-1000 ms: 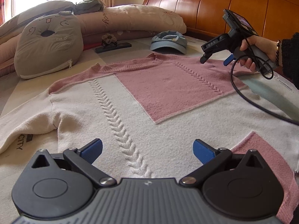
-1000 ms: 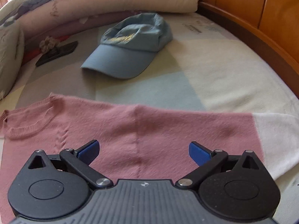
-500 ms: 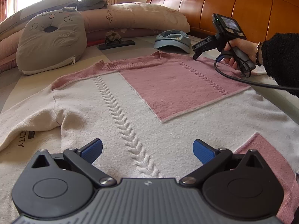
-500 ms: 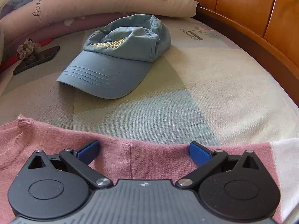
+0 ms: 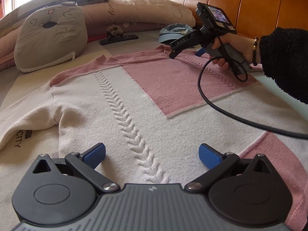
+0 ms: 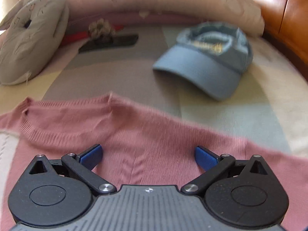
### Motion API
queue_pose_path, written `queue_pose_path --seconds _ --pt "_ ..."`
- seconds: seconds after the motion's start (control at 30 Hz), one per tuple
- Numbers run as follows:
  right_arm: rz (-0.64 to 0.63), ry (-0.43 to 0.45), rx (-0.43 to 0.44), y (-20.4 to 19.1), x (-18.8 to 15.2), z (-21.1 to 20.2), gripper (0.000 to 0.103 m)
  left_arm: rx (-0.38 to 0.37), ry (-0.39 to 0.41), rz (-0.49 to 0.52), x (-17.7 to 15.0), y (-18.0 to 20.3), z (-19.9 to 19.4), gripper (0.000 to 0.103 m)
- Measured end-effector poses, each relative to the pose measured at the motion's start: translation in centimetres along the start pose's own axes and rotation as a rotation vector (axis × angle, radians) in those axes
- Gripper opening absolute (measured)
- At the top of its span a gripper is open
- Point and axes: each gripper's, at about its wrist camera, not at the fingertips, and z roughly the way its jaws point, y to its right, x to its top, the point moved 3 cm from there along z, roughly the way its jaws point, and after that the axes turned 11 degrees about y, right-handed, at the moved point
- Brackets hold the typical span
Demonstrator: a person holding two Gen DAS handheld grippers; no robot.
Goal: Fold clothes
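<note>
Right claw [image 6: 148, 155] (now nearer collar [image 6: 63, 123])

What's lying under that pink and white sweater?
The sweater lies flat on a patchwork bedspread, which shows around its edges. Whether anything else sits beneath it cannot be seen; the knit covers that.

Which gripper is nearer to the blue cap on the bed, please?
The right. The right gripper is over the sweater's pink neckline, with the blue cap just beyond it. The left gripper sits open over the sweater's lower white part, farther away.
</note>
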Motion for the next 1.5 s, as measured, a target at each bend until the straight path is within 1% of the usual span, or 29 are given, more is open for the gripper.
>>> queue_pose_path --seconds 0.13,0.2,0.27,0.37,0.47,0.5,0.53,0.6,0.67,0.77,0.83,0.9,0.93,1.0,1.1,1.17,1.2,1.23,1.3,1.37,1.4,1.43,1.5 --pt "0.055 0.037 -0.001 1.1 1.3 0.6 0.103 0.003 -0.004 0.004 0.0 0.0 0.0 0.102" --pt "0.097 0.072 0.002 2.2 1.8 -1.0 0.103 0.003 0.001 0.012 0.1 0.2 -0.2 0.102" --pt "0.099 0.107 0.008 3.6 2.1 -3.3 0.103 -0.002 0.008 0.019 0.1 0.5 -0.4 0.102" --pt "0.130 0.106 0.008 7.7 1.8 -6.5 0.103 -0.009 0.019 0.031 0.3 0.9 -0.8 0.102" --pt "0.216 0.129 0.006 12.8 0.6 -9.7 0.103 -0.015 0.022 0.042 0.4 1.6 -0.8 0.102" --pt "0.258 0.126 0.021 14.4 0.0 -10.4 0.103 -0.016 0.022 0.051 0.4 1.9 -0.7 0.102" --pt "0.315 0.112 0.049 16.2 -0.8 -10.8 0.103 -0.017 0.022 0.059 0.4 2.2 -0.7 0.102" --pt "0.403 0.092 0.079 19.0 -2.2 -11.1 0.103 -0.019 0.019 0.064 0.3 2.4 -0.5 0.102" --pt "0.433 0.078 0.083 20.9 -3.6 -11.2 0.103 -0.022 0.017 0.069 0.2 2.6 -0.3 0.102" --pt "0.417 0.067 -0.020 23.7 -5.4 -11.4 0.103 -0.025 0.013 0.077 0.1 2.9 -0.1 0.102" --pt "0.439 0.120 -0.052 25.9 -6.0 -12.2 0.103 -0.028 0.011 0.082 0.1 3.1 0.1 0.102" --pt "0.493 0.151 -0.140 28.1 -6.3 -13.0 0.103 -0.030 0.008 0.087 0.0 3.3 0.2 0.102" --pt "0.496 0.158 -0.191 28.7 -6.2 -13.3 0.103 -0.032 0.007 0.090 0.0 3.4 0.3 0.102" --pt "0.486 0.166 -0.267 29.2 -6.1 -14.0 0.103 -0.034 0.004 0.095 -0.1 3.6 0.5 0.102" --pt "0.504 0.169 -0.160 28.9 -6.0 -14.8 0.103 -0.031 0.004 0.098 -0.1 3.6 0.4 0.102" --pt "0.488 0.156 -0.138 28.7 -6.1 -14.9 0.103 -0.031 0.003 0.097 -0.1 3.6 0.3 0.102" --pt "0.477 0.129 -0.158 28.9 -6.4 -14.6 0.103 -0.030 0.002 0.097 -0.1 3.7 0.3 0.102" --pt "0.470 0.092 -0.212 29.2 -6.6 -14.1 0.103 -0.029 0.001 0.098 -0.1 3.7 0.3 0.102" --pt "0.453 0.038 -0.368 29.6 -7.0 -13.8 0.103 -0.027 0.004 0.103 0.0 3.7 0.1 0.102" --pt "0.422 0.037 -0.431 28.4 -6.6 -14.4 0.103 -0.027 0.009 0.108 0.1 3.9 -0.1 0.102" --pt "0.401 0.040 -0.417 27.2 -6.3 -14.7 0.103 -0.027 0.013 0.109 0.2 3.9 -0.2 0.102" --pt "0.371 0.047 -0.382 25.7 -5.9 -15.1 0.103 -0.027 0.016 0.111 0.2 4.0 -0.4 0.102" --pt "0.301 0.058 -0.277 21.8 -5.5 -15.6 0.103 -0.026 0.026 0.116 0.4 4.2 -0.7 0.102"
